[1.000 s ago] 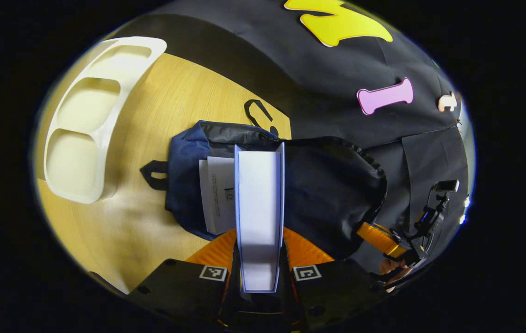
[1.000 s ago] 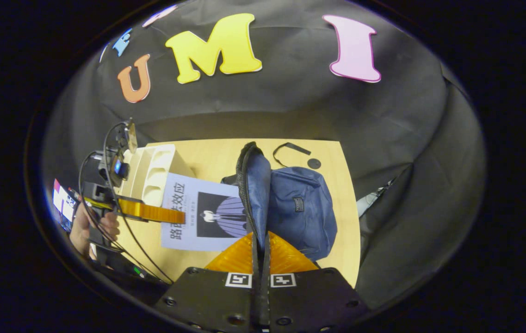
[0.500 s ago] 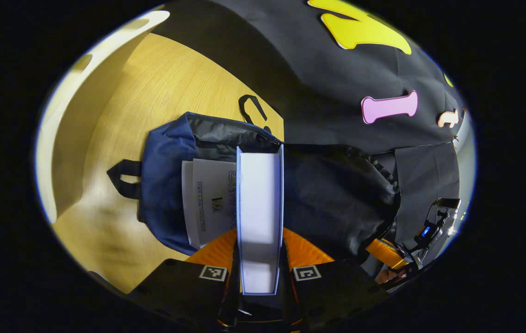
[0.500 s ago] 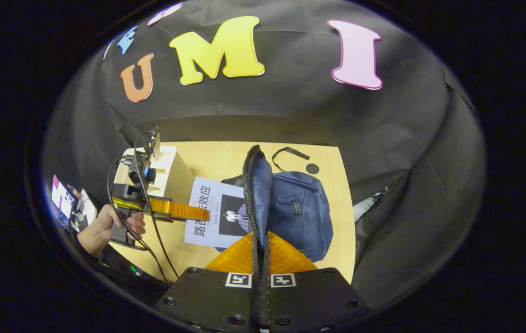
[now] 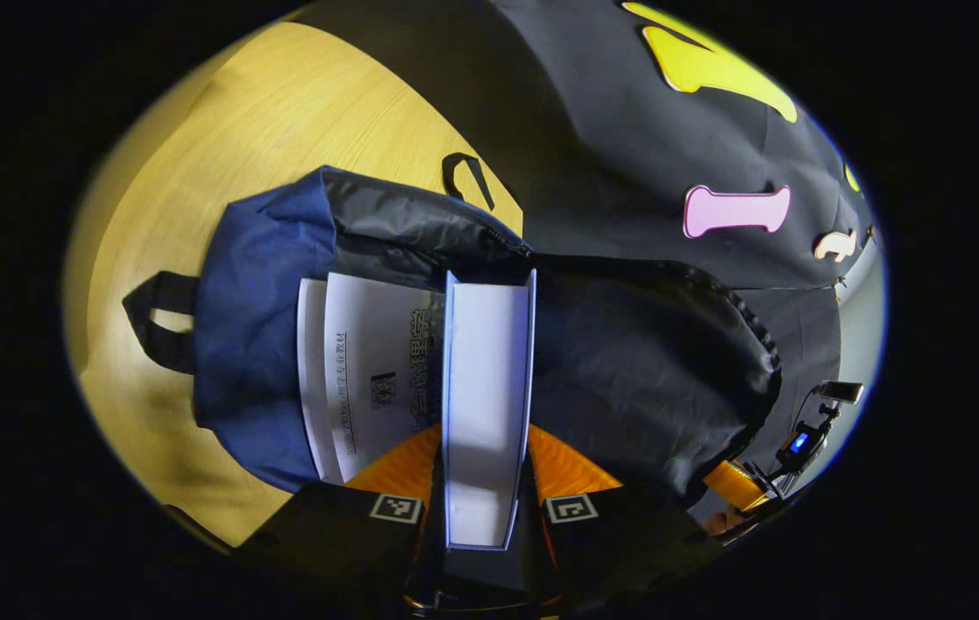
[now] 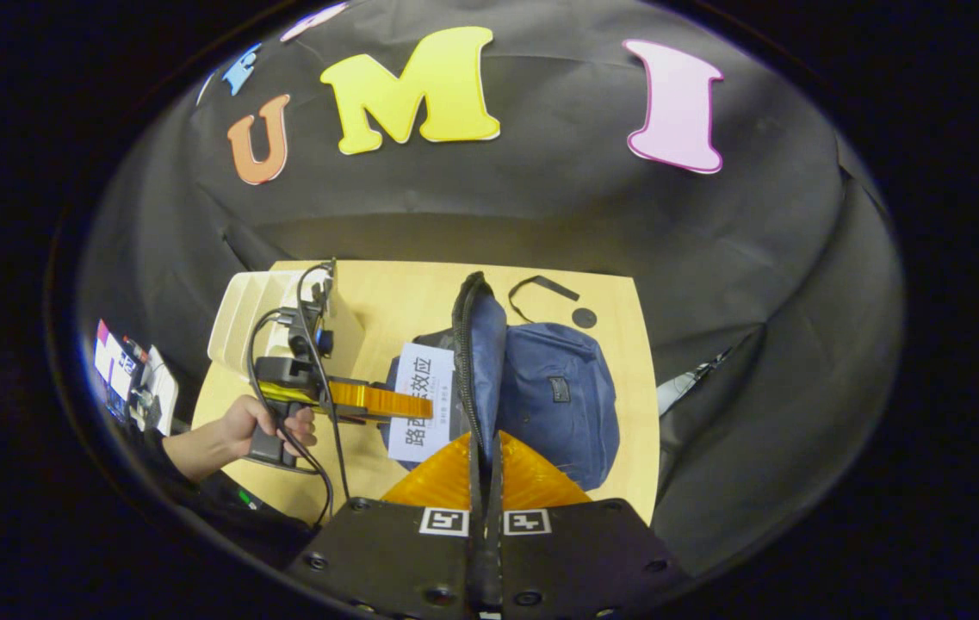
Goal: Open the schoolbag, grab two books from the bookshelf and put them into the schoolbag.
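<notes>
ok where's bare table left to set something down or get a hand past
Bare wood lies on the table between the white bookshelf and the blue schoolbag, and beyond the bag's loop strap. It is crowded at the bag mouth: the left gripper feeds in a book, another book lies inside, and the right gripper pinches the flap.

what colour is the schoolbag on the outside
Navy blue outside, with a black lining. The schoolbag shows its outside best in the right gripper view.

my right gripper (image 6: 482, 482): black body, square tags, screws | my left gripper (image 6: 420, 405): black handle, looped black cables
</notes>
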`<action>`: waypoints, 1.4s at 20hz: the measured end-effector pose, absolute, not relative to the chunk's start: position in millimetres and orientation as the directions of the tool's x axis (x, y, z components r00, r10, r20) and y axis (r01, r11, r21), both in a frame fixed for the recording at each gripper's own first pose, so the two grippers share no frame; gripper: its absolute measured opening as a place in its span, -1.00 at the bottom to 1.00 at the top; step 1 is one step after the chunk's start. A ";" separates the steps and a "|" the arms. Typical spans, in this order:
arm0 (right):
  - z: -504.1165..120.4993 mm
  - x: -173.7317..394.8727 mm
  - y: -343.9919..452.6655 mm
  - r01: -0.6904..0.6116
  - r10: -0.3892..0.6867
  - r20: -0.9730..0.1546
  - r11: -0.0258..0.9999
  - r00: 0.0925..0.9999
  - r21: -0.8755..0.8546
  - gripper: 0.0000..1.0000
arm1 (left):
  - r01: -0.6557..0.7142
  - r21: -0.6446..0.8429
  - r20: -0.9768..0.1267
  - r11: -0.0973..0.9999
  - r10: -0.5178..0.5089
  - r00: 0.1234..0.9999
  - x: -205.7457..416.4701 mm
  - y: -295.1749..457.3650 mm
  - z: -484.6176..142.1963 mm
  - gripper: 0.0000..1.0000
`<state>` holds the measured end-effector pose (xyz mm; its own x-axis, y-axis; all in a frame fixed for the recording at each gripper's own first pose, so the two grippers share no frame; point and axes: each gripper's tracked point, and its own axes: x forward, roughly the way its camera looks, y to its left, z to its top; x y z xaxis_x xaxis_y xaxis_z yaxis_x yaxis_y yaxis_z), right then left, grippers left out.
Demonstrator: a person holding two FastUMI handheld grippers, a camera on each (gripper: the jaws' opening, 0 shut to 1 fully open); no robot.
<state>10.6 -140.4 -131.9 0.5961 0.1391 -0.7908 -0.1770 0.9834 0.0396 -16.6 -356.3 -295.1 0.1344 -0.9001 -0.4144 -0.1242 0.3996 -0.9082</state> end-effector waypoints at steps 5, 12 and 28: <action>-137.3 13.1 -140.4 -0.171 0.140 -0.799 0.984 0.585 0.047 -1.00 | -0.096 -0.874 -0.484 0.476 -0.869 0.098 -13.9 -355.6 -319.6 0.11; -140.8 15.0 -135.3 -0.177 0.156 -0.804 0.982 0.573 0.064 -1.00 | -0.067 -0.772 -0.635 0.632 -0.771 0.039 -16.1 -346.6 -343.3 0.89; -154.6 17.2 -94.3 -0.224 0.218 -0.807 0.969 0.548 0.110 -0.99 | 0.216 -0.394 -0.863 0.894 -0.440 0.248 7.0 -249.9 -316.2 0.70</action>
